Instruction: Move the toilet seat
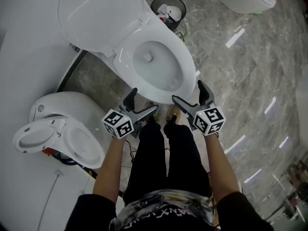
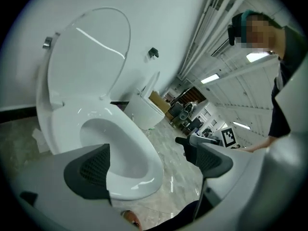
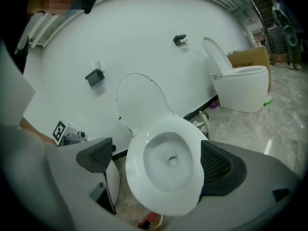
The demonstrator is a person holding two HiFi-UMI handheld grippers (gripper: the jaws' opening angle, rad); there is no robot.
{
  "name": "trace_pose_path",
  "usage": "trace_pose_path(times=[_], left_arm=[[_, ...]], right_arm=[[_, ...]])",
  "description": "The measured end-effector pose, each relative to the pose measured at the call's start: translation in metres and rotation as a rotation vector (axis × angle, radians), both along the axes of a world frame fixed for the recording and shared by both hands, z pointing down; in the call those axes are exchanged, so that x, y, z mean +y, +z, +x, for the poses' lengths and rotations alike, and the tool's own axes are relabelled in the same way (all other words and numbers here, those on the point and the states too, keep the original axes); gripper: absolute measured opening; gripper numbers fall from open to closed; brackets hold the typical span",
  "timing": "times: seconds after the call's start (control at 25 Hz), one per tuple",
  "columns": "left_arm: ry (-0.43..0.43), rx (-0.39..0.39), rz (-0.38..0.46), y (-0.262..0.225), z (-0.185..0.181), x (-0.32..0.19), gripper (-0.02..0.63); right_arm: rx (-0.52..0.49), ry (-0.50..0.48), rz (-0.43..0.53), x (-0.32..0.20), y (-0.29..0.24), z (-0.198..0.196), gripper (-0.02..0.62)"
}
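Gleaming oval toilet seat (image 1: pixel 186 70), rounded lid (image 1: pixel 98 16) upright.

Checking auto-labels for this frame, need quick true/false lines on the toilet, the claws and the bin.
1. The toilet's lid is raised. True.
2. The left claw is clamped on the seat. False: it is open, with nothing gripped.
3. The right claw is open and empty. True.
4. The waste bin stands at the person's feet. False: it stands on the far side of the toilet, near the wall.
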State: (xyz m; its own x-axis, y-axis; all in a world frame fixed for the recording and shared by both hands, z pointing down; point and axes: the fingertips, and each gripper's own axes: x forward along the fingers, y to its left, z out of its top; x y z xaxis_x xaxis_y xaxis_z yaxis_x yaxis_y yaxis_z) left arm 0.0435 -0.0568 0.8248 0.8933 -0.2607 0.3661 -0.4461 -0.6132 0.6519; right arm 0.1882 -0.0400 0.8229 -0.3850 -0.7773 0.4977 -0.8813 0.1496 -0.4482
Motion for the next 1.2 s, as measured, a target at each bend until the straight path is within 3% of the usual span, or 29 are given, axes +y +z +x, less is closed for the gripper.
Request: trace_pose_path(times=[0.28,0.56,0.92,1.0,1.12,1.2], left_arm=[[-0.079,0.011,-0.125,0.072,-0.012,0.021,0.543],[-0.165,0.055,-0.151,0.108,-0.021,0.021,0.543],[-0.417,0.154,-0.395,0.146,-0.029,0.032,0.541],[-0.424,0.173,-0.418,0.148,-0.022,0.030,0.541],[-0.436,0.144,-0.419,0.151,-0.016,0.027,0.536],[-0.471,0.117,-0.432,0.155,-0.020,0.027,0.481]], right_arm=[[-0.054,0.092,-0.093,0.025,0.078,0.013,0.561],[-0.113,0.181,-0.141,0.033,0.137,0.020,0.555],[-0.242,0.288,-0.238,0.041,0.168,0.015,0.540],[-0.280,0.341,-0.247,0.042,0.168,0.023,0.498],[-0.292,0.385,-0.272,0.046,0.173,0.037,0.359],[-0.267,0.385,-0.281,0.050,0.176,0.043,0.295]])
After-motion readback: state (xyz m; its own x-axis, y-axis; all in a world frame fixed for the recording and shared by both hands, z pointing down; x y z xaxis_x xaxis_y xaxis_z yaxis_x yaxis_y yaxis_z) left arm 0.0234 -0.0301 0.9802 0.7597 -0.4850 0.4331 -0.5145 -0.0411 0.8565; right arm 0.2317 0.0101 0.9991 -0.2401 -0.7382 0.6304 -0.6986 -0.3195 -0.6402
